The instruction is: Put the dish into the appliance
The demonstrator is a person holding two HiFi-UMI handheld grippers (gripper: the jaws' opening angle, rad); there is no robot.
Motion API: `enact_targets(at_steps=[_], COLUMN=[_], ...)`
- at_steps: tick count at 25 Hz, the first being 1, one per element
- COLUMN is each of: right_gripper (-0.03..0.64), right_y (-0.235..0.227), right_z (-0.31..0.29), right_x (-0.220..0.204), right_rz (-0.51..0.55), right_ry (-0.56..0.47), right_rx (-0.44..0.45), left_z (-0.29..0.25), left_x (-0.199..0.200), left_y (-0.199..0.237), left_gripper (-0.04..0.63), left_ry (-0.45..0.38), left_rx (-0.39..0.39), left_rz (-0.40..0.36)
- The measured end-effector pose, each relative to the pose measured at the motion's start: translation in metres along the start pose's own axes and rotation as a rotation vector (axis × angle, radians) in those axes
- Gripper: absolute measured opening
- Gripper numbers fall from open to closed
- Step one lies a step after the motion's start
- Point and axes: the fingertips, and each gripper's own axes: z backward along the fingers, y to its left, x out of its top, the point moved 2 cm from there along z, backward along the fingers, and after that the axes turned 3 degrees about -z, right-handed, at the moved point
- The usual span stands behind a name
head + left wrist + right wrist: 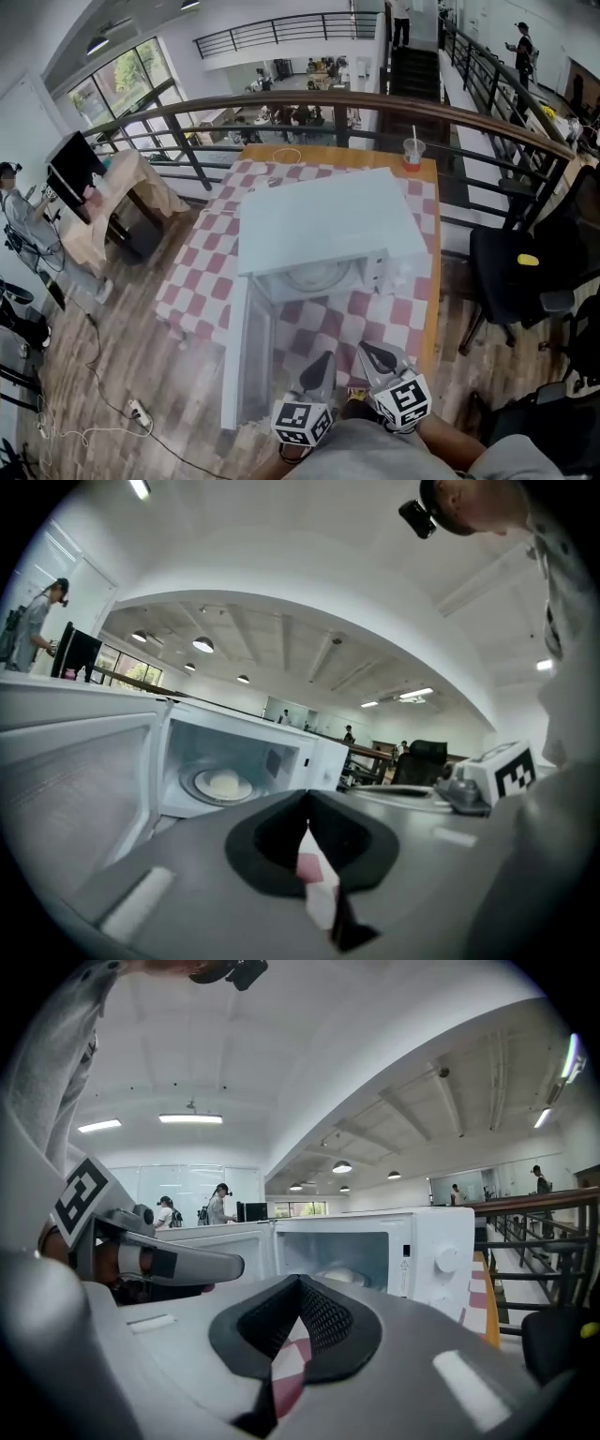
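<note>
Two grippers sit at the bottom centre of the head view, close to the person's body and apart from the microwave [328,225]. The left gripper [322,367] has its fingers clenched together with nothing between them. The right gripper [373,356] is the same, fingers pressed tip to tip and empty.

The dish [223,783], a pale plate with something pale on it, lies inside the microwave on the round turntable, at the left middle of the left gripper view. The door [234,361] stands wide open at the lower left of the head view, beside the checkered tabletop [202,272].

I judge that the placing itself is done and only shutting the appliance remains. That probably calls for the left gripper to go around to the door's outer face at the lower left. It would then push the door to the right until it latches, gently, so the microwave does not slide.
</note>
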Motion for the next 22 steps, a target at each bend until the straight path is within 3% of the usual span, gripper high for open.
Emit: enact_targets(at_steps=[14,19,22], right_gripper=[-0.002,0.0,0.0], right_y=[0.124,0.126,0.112], right_z=[0.164,0.21,0.226], right_x=[-0.03,-0.031,-0.013], right_rz=[-0.034,-0.065,-0.021], right_ry=[0.001,0.001,-0.024], right_rx=[0.008,-0.031,-0.066], left_z=[0.209,0.244,0.246], left_x=[-0.05,-0.06,-0.052], left_y=[-0.07,-0.082,-0.085], left_gripper=[0.011,0.011,0.011], left_ry=[-0.069,-0.09,-0.108], left_rx=[0.077,0.101,0.116], left_rz=[0.027,0.033,0.025])
